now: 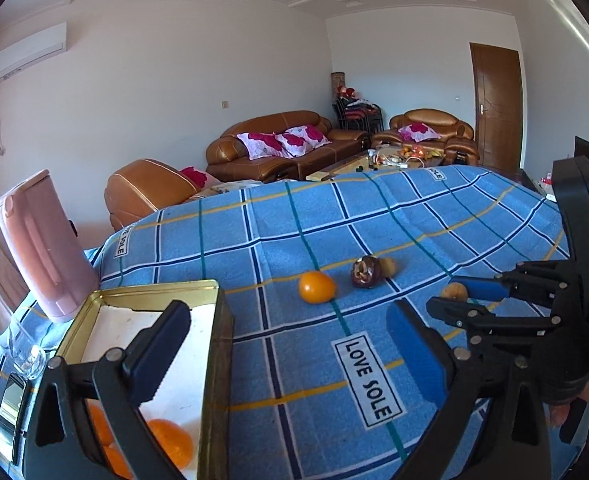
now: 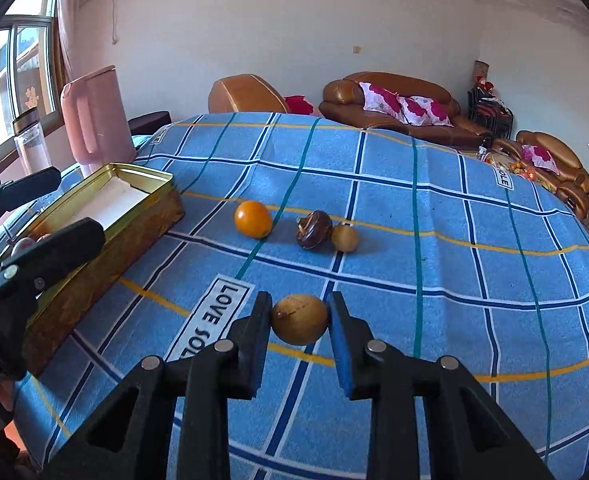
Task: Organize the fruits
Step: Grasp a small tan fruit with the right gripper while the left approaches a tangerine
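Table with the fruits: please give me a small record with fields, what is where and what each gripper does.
surface: table under a blue checked cloth
tin: open gold tin at the left, oranges inside
loose fruit: orange, dark fruit and small brown fruit, the last two touching
right gripper: shut on a brown fruit
left gripper: open, holds nothing, near the tin
beside the tin: pink jug, clear bottle
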